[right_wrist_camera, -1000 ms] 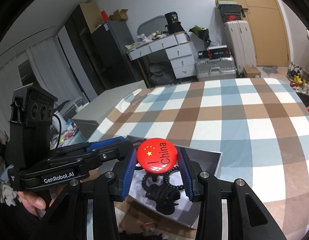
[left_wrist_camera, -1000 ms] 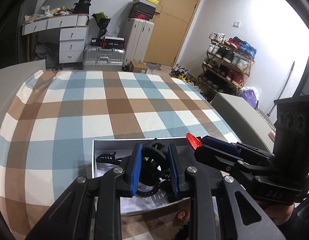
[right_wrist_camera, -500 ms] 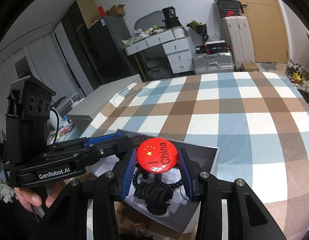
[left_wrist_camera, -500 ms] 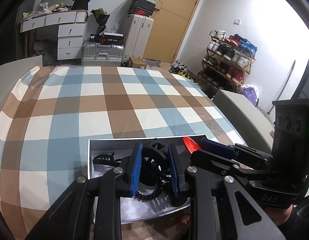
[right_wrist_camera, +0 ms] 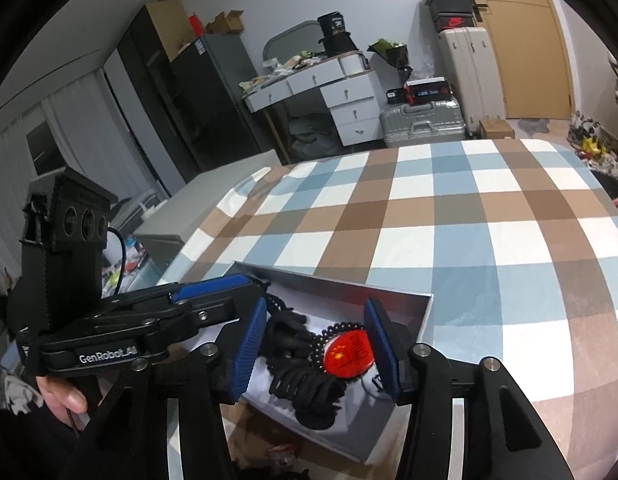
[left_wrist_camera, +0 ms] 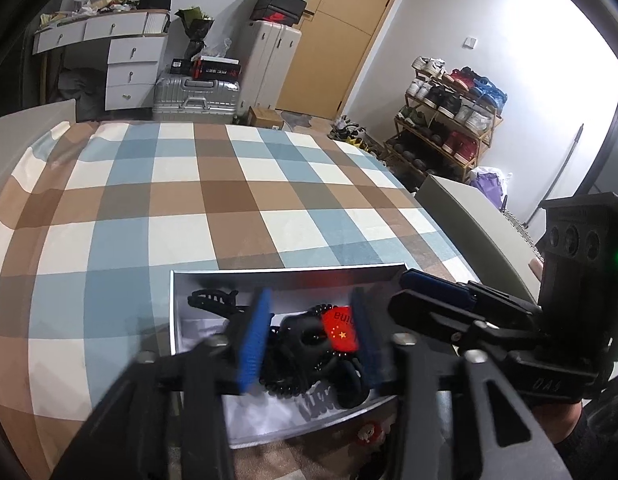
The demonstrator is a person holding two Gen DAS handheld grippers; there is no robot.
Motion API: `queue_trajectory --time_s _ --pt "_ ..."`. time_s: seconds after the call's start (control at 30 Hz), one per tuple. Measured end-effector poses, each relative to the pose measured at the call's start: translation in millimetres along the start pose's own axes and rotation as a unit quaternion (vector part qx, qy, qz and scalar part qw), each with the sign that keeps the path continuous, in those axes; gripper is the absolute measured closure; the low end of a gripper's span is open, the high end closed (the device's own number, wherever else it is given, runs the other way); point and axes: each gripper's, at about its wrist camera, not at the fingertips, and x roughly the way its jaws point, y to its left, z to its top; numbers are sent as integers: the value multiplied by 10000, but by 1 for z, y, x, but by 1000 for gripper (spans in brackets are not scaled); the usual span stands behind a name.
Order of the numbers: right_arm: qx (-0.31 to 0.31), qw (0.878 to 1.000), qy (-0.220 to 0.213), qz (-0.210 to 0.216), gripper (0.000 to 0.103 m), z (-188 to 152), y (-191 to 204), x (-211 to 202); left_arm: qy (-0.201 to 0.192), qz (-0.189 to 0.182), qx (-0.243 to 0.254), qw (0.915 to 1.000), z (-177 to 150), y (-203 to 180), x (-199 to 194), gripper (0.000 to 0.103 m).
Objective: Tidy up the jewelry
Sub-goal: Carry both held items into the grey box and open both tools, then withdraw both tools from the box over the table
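Checked bedspread carries the white box (right_wrist_camera: 423, 312). Both tools, left (left_wrist_camera: 309, 336) and right (right_wrist_camera: 315, 344), have just been opening, released; the red badge (right_wrist_camera: 349, 354) looks dropped, light, stiff, slick: pinch its rim.

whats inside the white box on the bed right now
The white box holds a red badge, a black bead bracelet, a black hair claw and a black coiled hair tie. Whatever lies under that pile is covered.
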Motion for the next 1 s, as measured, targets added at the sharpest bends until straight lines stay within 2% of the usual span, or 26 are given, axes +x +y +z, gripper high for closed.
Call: queue_trajectory --time_s 0.07,0.27,0.37,0.47,0.5,0.8,1.0 --pt "-7 10000 -53 -45 52 -1 1 -7 -44 84 35 9999 -1 -1 -4 53" --pt "39 9996 -216 -179 47 -4 1 -30 -126 280 -6 9995 -6 -2 -19 52" --pt "28 9993 -298 -233 47 -6 4 -42 -170 439 37 9989 -9 -5 -27 46" --pt "7 9990 -397 -221 40 -8 9 -54 -234 580 114 9980 -13 -12 -35 43" --pt "-24 9988 -444 -223 37 -9 12 -59 -255 608 125 9977 -14 -13 -37 42" --pt "-209 9970 -707 -246 32 -17 32 -90 -449 781 255 9956 -24 -28 -59 38" --pt "-228 9962 -799 -273 26 -23 40 -105 -599 879 257 9940 -29 -32 -72 29"
